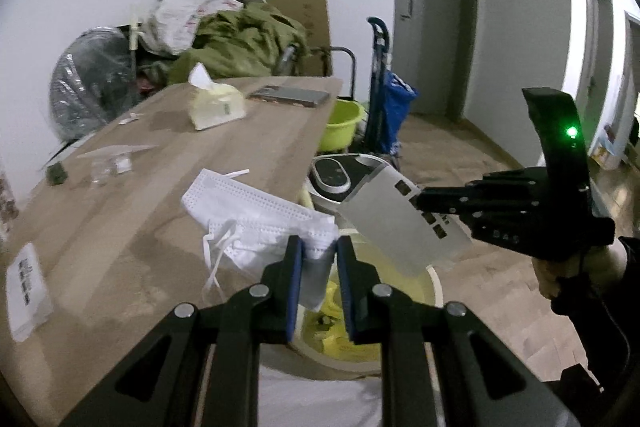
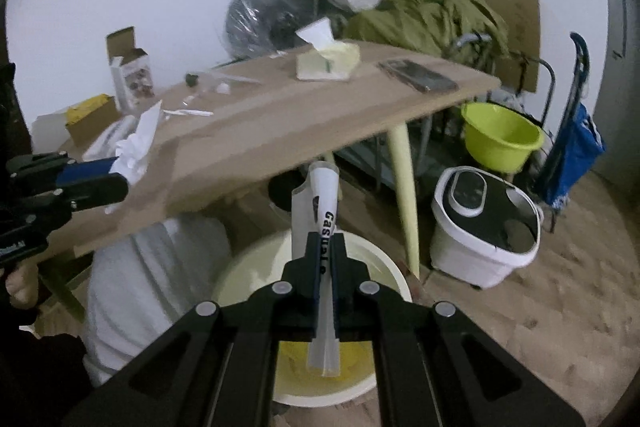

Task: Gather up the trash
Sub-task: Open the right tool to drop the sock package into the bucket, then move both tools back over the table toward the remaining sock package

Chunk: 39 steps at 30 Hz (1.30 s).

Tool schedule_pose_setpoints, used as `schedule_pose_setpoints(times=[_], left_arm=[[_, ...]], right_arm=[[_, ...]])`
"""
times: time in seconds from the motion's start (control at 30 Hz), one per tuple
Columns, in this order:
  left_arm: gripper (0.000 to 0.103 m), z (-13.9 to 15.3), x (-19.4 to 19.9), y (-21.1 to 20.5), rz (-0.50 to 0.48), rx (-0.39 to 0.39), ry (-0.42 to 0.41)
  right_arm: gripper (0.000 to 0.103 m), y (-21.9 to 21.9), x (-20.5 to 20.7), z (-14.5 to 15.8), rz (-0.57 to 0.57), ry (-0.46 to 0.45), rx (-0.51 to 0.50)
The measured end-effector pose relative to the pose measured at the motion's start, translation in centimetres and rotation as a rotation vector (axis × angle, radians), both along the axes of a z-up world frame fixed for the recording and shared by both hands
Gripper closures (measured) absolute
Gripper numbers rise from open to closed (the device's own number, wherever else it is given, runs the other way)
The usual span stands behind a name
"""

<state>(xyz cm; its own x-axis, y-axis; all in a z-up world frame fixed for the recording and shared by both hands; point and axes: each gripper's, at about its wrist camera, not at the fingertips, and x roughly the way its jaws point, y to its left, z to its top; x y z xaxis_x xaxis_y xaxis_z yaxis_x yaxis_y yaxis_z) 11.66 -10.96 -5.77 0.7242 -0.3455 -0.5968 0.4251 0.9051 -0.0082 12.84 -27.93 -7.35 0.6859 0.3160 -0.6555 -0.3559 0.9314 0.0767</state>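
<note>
Because both loads are bound for the bin (image 2: 308, 311) beneath them, you keep your left tongs (image 1: 318, 255) nipped on the white face masks (image 1: 256, 223) and your right tongs (image 2: 325, 247) fully closed on the flat packet (image 2: 322, 211), each carried off the surface (image 1: 160, 163) edge.

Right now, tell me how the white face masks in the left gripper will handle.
Probably floppy: the face masks sag out of the left gripper, ear loops dangling. Likely light, since a pinch at one edge carries them. The stack may fan apart or catch on the table.
</note>
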Motion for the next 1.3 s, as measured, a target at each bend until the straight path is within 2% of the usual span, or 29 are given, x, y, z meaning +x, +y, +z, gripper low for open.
schedule_pose_setpoints(times=[0.13,0.3,0.77,0.83,0.93,1.3], left_arm=[[0.086,-0.7,0.6,-1.3,-0.044,0.007,0.023],[0.086,-1.8,1.6,-2.7,-0.090,0.014,0.063],[0.083,-5.3,4.2,-5.6,-0.182,0.053,0.224],[0.071,-5.6,4.1,-5.5,-0.179,0.048,0.234],[0.066,-5.5,3.9,-5.2,-0.181,0.028,0.230],[0.065,-3.1,2.8,-2.2,-0.107,-0.014,0.152]], right_arm=[[0.095,-0.8,0.3,-1.2,-0.031,0.031,-0.019],[0.069,-1.5,0.7,-2.2,-0.052,0.057,-0.012],[0.068,-2.9,1.2,-2.3,-0.105,0.060,-0.011],[0.068,-2.8,1.2,-2.3,-0.107,0.060,-0.014],[0.068,-2.6,1.2,-2.1,-0.107,0.060,-0.018],[0.068,-0.8,1.2,-1.1,-0.072,0.041,-0.038]])
